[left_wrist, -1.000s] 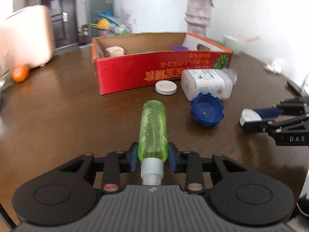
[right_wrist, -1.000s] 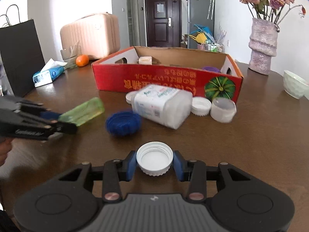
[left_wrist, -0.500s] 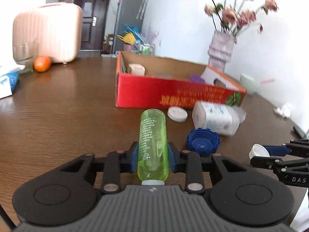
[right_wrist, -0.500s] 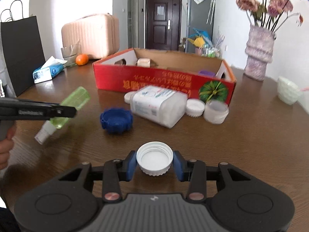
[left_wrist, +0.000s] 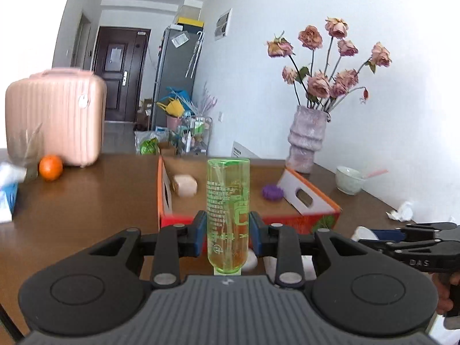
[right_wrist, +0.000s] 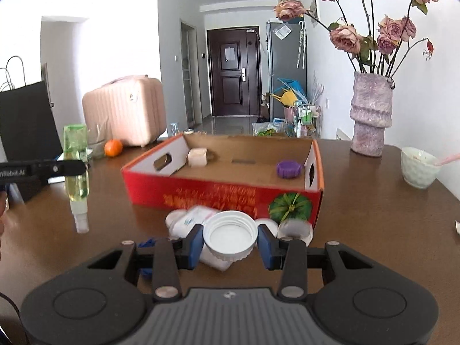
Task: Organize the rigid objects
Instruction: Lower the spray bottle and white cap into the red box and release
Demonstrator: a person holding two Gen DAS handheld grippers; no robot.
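Note:
My left gripper (left_wrist: 228,234) is shut on a green spray bottle (left_wrist: 228,210), held above the table in front of the red cardboard box (left_wrist: 313,201). In the right wrist view the bottle (right_wrist: 76,166) hangs cap down, left of the box (right_wrist: 224,192). My right gripper (right_wrist: 230,243) is shut on a white lid (right_wrist: 230,234), raised above a white jar (right_wrist: 198,218) lying by the box's front wall. A purple cap (right_wrist: 289,169) and a beige block (right_wrist: 197,156) lie inside the box.
A vase of dried roses (right_wrist: 371,118) and a white bowl (right_wrist: 418,166) stand at the right. An orange (right_wrist: 113,147), a pink suitcase (right_wrist: 126,115) and a black bag (right_wrist: 26,120) are at the left. A blue cap (right_wrist: 146,243) and white lids lie before the box.
Both grippers have risen from the table with their loads and moved toward the box. The green bottle has tilted from lying flat to upright, cap down.

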